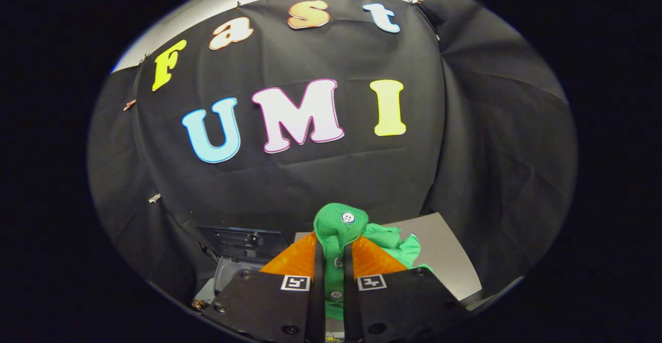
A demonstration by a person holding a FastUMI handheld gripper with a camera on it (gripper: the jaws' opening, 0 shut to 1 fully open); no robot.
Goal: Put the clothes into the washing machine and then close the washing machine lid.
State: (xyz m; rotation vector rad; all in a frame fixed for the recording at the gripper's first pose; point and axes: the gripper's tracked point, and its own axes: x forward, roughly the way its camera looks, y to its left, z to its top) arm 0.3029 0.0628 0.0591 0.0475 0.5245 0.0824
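The tongs (pixel 331 260) pinch the bunched green buttoned cloth garment (pixel 341 226) above the grey counter (pixel 447 260), ready for carrying toward the dark open-lidded washing machine (pixel 240 255).

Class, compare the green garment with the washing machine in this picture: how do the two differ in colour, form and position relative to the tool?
The green garment is bright green; the washing machine is dark grey-black. The garment is soft and bunched, with white buttons; the machine looks rigid and boxy. The garment is pinched between the fingers of the tool, which is shut on it; the machine sits apart, beyond and to one side of the tool. Both lie low against the black cloth wall.
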